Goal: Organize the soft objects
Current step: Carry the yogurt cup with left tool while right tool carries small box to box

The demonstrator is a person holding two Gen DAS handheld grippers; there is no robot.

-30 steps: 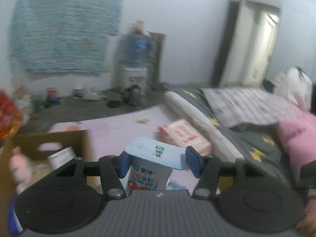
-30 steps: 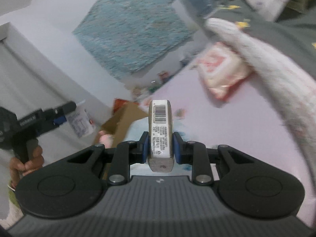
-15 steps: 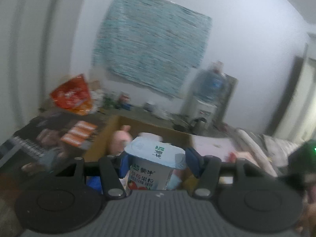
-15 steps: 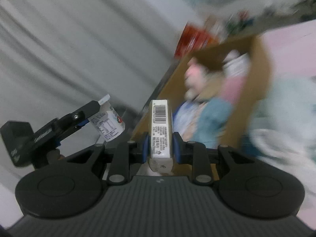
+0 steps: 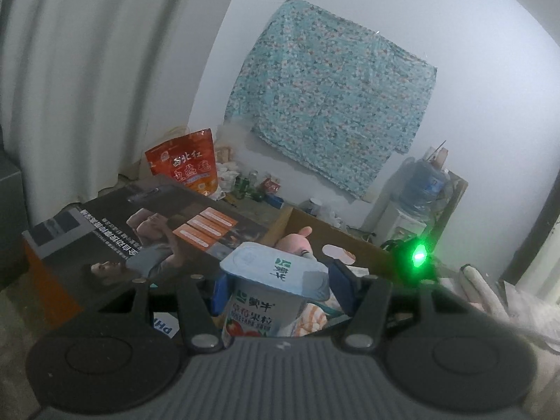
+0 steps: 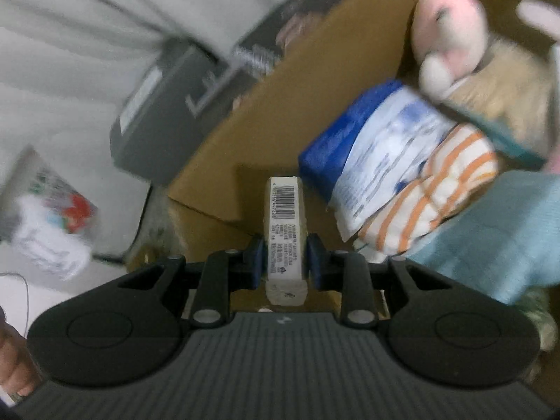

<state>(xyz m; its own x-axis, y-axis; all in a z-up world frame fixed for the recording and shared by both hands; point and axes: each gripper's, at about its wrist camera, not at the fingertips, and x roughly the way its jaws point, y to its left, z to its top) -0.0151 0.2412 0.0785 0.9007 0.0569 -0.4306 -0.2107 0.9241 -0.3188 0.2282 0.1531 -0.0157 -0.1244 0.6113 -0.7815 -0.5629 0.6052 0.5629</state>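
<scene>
My left gripper (image 5: 276,288) is shut on a yogurt cup (image 5: 269,301) with a pale blue foil lid, held just in front of an open cardboard box (image 5: 336,236). My right gripper (image 6: 284,257) is shut on a narrow white barcoded packet (image 6: 285,231), held over the near corner of the same cardboard box (image 6: 280,105). Inside the box lie a pink plush toy (image 6: 451,35), a blue-and-white wipes pack (image 6: 378,147), an orange-striped cloth (image 6: 434,196) and a light blue cloth (image 6: 497,231). The plush toy's head (image 5: 297,243) shows behind the yogurt lid.
A dark printed carton (image 5: 140,234) lies left of the box. A red snack bag (image 5: 189,164), bottles and a water dispenser (image 5: 420,192) stand by the wall. The other gripper's green light (image 5: 418,255) glows at right. A grey box (image 6: 168,112) stands beyond the cardboard box.
Both grippers swung left from the bed toward the cardboard box. The right gripper tipped down over the box opening. Each keeps its hold.
</scene>
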